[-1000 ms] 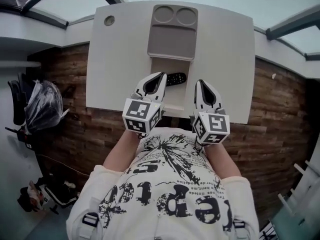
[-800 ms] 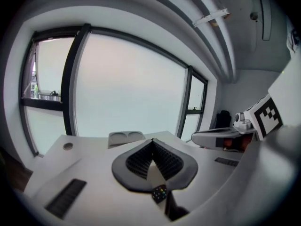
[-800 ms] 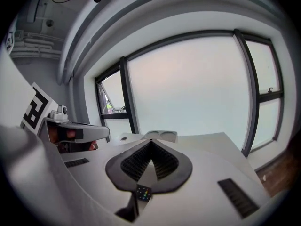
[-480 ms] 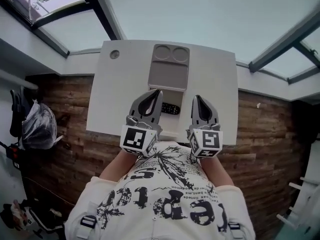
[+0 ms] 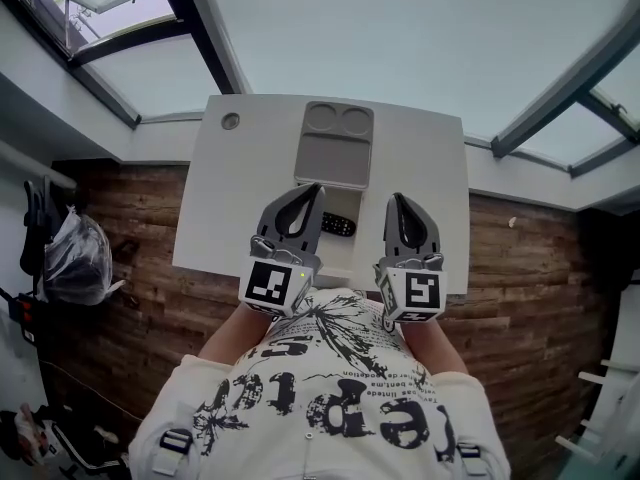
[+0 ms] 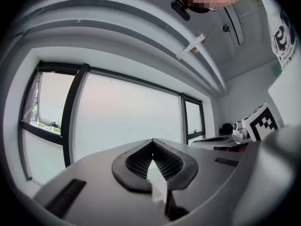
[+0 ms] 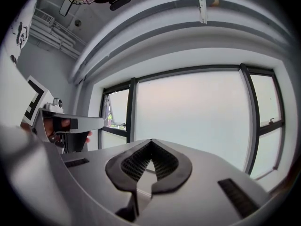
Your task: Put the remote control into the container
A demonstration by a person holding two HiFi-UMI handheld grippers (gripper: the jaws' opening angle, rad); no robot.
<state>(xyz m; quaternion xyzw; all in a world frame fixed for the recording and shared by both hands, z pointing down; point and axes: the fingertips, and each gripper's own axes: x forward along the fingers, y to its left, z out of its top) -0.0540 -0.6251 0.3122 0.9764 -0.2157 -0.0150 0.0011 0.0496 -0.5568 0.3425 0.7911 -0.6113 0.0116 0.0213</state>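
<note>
A black remote control (image 5: 340, 225) lies on the white table (image 5: 235, 198), just in front of a grey container (image 5: 335, 153) with two round wells at its far end. My left gripper (image 5: 311, 190) is shut and empty; it hovers over the near table edge, with the remote's left end hidden behind it. My right gripper (image 5: 397, 200) is also shut and empty, a little to the right of the remote. In the left gripper view the gripper (image 6: 152, 141) faces a large window, as does the gripper (image 7: 151, 141) in the right gripper view; neither view shows the table.
A round cable hole (image 5: 231, 121) sits in the table's far left corner. Wooden floor (image 5: 520, 288) surrounds the table. A dark bag (image 5: 70, 253) stands on the floor at the left. Windows with dark frames (image 5: 195, 23) run behind the table.
The head view has pulled back, so the table looks smaller and lower in the picture. Both grippers stay shut and side by side. The remote has not moved on the table.
</note>
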